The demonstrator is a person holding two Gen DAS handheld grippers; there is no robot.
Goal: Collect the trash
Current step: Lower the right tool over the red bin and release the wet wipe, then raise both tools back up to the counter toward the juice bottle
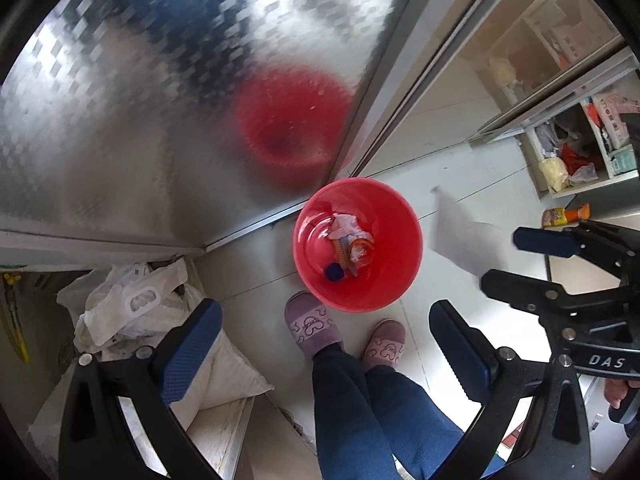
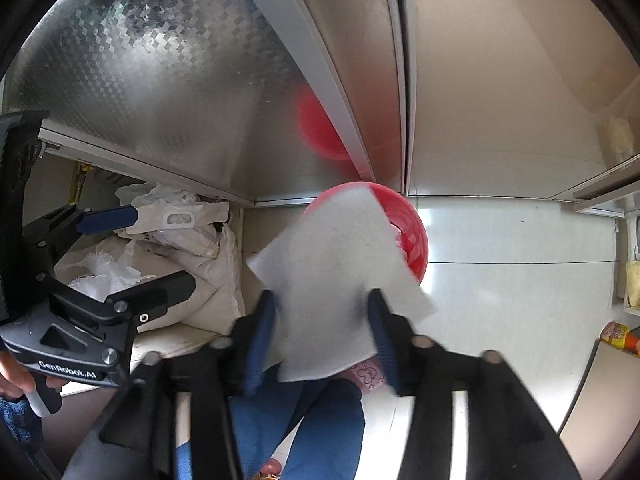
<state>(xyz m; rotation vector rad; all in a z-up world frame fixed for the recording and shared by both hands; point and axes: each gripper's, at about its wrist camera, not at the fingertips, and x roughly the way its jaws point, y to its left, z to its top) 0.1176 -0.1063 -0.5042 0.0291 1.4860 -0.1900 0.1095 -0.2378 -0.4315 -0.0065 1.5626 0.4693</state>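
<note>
The right gripper (image 2: 322, 336) stands parted, a white paper sheet (image 2: 340, 264) loose between its fingers, above the red bucket (image 1: 396, 280). At nine o'clock, the left gripper (image 1: 326, 346) gapes empty.

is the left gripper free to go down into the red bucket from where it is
Probably yes. The left gripper is open and empty, pointing down just short of the red bucket, whose mouth is uncovered. Only the white sheet by the right gripper hangs nearby.

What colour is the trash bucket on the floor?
Red, the bucket. Clearest in the left wrist view, looking straight down into it.
</note>
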